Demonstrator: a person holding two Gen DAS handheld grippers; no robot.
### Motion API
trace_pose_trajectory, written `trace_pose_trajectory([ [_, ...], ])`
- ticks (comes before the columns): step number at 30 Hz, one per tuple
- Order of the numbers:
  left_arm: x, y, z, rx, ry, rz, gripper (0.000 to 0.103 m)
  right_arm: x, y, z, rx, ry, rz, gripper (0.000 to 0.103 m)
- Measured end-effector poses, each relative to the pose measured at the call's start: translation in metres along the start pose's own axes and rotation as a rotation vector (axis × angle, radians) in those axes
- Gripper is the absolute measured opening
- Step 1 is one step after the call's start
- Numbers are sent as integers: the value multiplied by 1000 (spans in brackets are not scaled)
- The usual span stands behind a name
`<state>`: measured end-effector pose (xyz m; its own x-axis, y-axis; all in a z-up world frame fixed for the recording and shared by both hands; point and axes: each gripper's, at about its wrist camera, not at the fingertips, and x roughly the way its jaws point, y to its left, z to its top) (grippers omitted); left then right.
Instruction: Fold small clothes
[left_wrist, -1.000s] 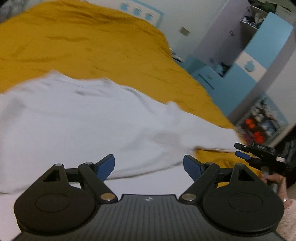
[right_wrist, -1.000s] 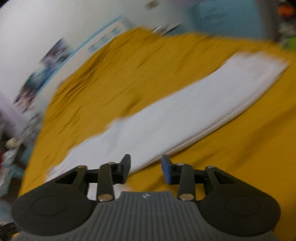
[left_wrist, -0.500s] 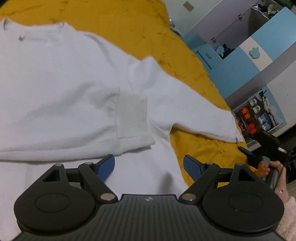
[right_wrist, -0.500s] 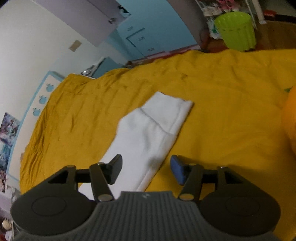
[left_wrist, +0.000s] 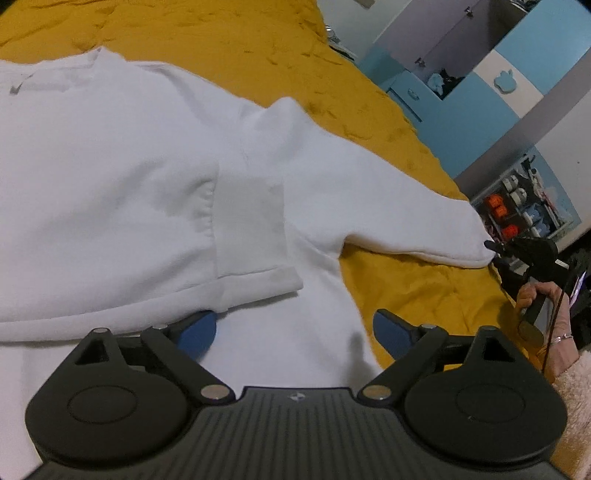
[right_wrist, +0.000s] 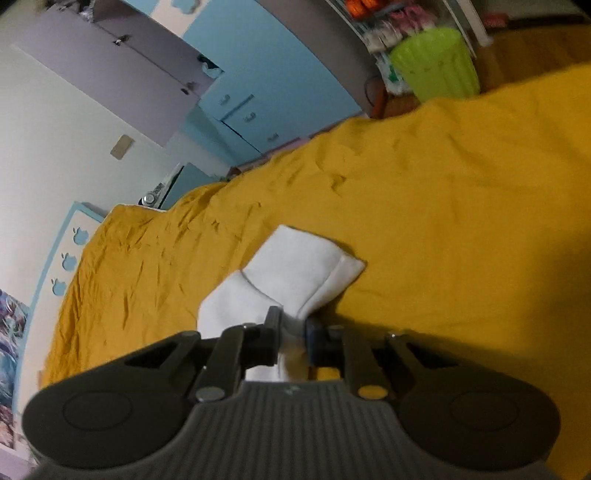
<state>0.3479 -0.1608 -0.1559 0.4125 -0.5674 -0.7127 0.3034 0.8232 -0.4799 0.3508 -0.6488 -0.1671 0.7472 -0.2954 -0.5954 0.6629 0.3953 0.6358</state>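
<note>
Between closing right jaws: white sleeve cuff (right_wrist: 295, 273).

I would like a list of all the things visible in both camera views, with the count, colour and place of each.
sweatshirt: one, white, spread flat on the bed, one sleeve already folded across its body.
outstretched sleeve: one, white, its cuff bunched between the right jaws.
bedspread: one, mustard yellow, under the sweatshirt.
wardrobe: one, blue and grey, beyond the bed.
bin: one, lime green, on the floor past the bed's edge.
shelf of toys: one, mixed colours, against the wall.
left gripper: black with blue pads, open over the sweatshirt's lower part.
right gripper: black, closing on the cuff.
</note>
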Motion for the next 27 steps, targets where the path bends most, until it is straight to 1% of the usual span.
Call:
trace_pose_trajectory([
  [3, -15, 1, 7, 11, -21, -1, 100, -24, 20, -1, -69, -37, 44, 9],
  [5, -31, 8, 9, -26, -42, -25, 97, -39, 38, -3, -108, -44, 83, 9],
  [8, -61, 23, 7, -68, -70, -21, 97, -70, 75, -12, -160, -50, 105, 9],
  [10, -87, 37, 0, -71, -102, -5, 97, -93, 104, -27, -213, -42, 164, 8],
  [13, -124, 59, -12, -70, -150, 38, 97, -126, 153, -62, -285, -17, 277, 8],
  [16, -161, 89, -28, -114, -184, 56, 97, -154, 205, -110, -341, 41, 391, 8],
  [19, -195, 119, -44, -161, -230, 89, 97, -177, 251, -170, -370, 142, 517, 8],
  [22, -219, 142, -59, -183, -266, 98, 97, -197, 288, -245, -431, 242, 618, 8],
  [25, -235, 161, -74, -204, -291, 97, 97, -205, 312, -319, -462, 360, 671, 7],
  [27, -242, 170, -79, -201, -304, 116, 97, -207, 321, -373, -501, 432, 696, 7],
])
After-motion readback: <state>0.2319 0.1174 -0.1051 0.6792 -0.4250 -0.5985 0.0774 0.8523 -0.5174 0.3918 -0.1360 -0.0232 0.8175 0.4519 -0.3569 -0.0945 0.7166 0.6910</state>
